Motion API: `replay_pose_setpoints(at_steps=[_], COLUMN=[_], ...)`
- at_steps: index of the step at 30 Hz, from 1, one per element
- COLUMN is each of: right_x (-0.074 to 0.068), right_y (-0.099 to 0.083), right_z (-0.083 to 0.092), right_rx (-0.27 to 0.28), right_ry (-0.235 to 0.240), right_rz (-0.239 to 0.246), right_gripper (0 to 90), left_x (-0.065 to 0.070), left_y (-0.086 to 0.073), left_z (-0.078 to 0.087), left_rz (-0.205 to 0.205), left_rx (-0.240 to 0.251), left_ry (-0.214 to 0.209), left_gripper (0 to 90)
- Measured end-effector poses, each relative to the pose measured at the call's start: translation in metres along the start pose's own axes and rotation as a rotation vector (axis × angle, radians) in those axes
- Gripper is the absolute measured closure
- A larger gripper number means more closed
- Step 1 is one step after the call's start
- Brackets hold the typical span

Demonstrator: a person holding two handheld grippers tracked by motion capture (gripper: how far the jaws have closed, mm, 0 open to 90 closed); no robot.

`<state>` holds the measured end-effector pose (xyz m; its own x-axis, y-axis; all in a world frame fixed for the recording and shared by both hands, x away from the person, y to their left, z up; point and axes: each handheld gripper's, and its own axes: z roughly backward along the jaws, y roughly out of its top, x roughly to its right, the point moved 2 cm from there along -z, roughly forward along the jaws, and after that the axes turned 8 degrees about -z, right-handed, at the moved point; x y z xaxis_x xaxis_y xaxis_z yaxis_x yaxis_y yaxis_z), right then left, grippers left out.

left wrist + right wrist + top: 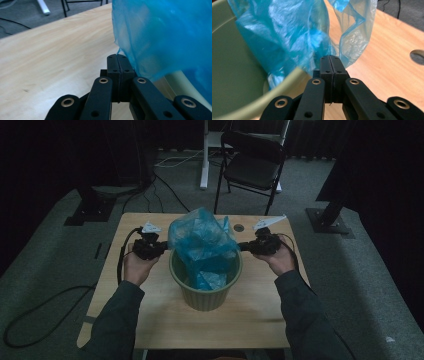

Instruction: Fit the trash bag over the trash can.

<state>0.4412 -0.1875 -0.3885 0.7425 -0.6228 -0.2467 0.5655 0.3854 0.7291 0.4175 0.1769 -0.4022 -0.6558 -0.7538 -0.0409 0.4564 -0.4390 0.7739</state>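
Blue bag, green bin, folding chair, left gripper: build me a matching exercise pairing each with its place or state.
Column one:
1. blue bag
2. green bin
3. folding chair
4. left gripper

Column two:
A. stands on the floor beyond the table
B. jaws pressed together at the bag's edge
C. stands on the table between the two hands
D. sits partly inside the bin, bunched above its rim

Pairs: 1-D, 2-C, 3-A, 4-B

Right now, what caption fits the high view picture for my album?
Two hand-held grippers, left gripper and right gripper, pinch a blue plastic bag over a green bin.
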Motion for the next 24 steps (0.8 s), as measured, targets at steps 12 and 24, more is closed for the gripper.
replay_pose_setpoints(at_steps=[12,24], right_x=[-0.016,-0.036], right_y=[-0.042,-0.055], right_z=[0.01,0.006], right_rx=[-0.008,-0.016], right_ry=[0.016,0.018], right_rz=[0.05,0.091], right_gripper=[87.9,89.8], left_x=[0.03,0.048], left_y=[-0.031,-0.041], left_z=[0.023,0.019], left_rz=[0.005,-0.013], left_rx=[0.062,0.046], left_ry=[-0.101,-0.099], left_gripper=[89.5,89.4])
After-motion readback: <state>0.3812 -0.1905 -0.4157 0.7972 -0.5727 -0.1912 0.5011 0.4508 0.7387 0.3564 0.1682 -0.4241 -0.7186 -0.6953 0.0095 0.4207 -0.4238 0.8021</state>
